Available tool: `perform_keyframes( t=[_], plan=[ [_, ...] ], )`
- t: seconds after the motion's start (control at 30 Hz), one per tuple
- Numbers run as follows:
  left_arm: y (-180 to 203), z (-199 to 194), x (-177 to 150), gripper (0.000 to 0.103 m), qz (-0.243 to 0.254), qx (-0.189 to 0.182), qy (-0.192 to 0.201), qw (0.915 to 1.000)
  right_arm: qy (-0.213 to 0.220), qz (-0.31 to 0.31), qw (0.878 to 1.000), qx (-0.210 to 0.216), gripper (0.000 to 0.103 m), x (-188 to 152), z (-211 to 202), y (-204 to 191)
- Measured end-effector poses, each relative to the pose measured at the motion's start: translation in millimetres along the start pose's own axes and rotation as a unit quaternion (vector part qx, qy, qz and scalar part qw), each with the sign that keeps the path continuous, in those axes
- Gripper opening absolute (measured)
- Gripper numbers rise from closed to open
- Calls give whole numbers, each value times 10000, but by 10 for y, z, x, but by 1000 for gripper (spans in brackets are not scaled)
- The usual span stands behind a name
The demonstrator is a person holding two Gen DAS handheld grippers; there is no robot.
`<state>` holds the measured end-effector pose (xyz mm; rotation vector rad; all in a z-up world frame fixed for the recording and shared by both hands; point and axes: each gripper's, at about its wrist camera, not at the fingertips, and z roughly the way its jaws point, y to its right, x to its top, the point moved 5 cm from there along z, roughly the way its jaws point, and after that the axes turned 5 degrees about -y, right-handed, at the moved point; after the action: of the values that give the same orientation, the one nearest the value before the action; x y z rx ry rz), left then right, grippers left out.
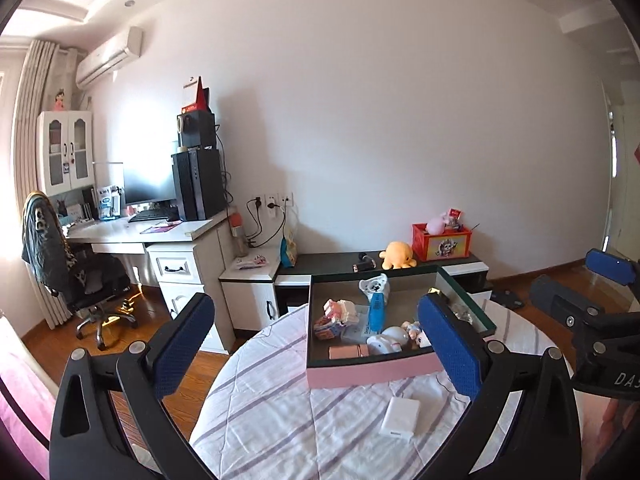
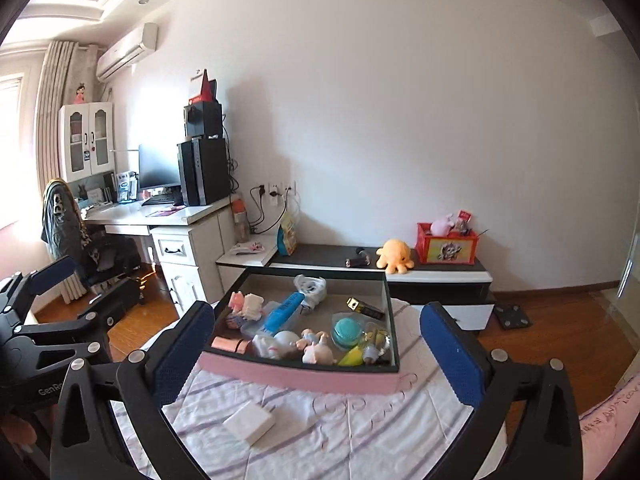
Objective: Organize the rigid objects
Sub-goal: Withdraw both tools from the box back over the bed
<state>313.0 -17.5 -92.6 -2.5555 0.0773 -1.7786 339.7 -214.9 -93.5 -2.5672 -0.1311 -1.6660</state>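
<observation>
A pink box [image 1: 372, 372] with a dark rim stands on the round table's striped cloth [image 1: 280, 400]. It holds several small items, among them a blue tube [image 1: 376, 312], little figurines and a teal round piece [image 2: 346, 330]. A white block [image 1: 400, 416] lies on the cloth in front of the box. My left gripper [image 1: 316, 308] hangs open above the table with nothing between its blue pads. In the right wrist view my right gripper [image 2: 318, 312] also stands open and empty before the pink box [image 2: 304, 378], with the white block [image 2: 250, 420] below it.
Behind the table runs a low cabinet [image 1: 328, 260] bearing a yellow plush octopus [image 1: 397, 255] and a red crate [image 1: 442, 242]. A computer desk [image 1: 160, 232] and an office chair [image 1: 60, 256] stand at the left. Wooden floor surrounds the table.
</observation>
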Motion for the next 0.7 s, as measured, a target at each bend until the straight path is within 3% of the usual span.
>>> perform_keyframes(
  t=[0.3, 0.5, 0.7],
  plan=[
    [-184, -869, -209, 103, -149, -73, 335, 9993, 611, 7, 9980, -159, 103, -247, -980, -316],
    [-190, -1159, -216, 103, -185, -29, 571, 9982, 772, -87, 9967, -215, 103, -282, -1276, -409],
    [-155, -1213, -246, 103, -102, -6, 564, 9984, 827, -163, 9959, -320, 103, -314, -1403, -431]
  ],
)
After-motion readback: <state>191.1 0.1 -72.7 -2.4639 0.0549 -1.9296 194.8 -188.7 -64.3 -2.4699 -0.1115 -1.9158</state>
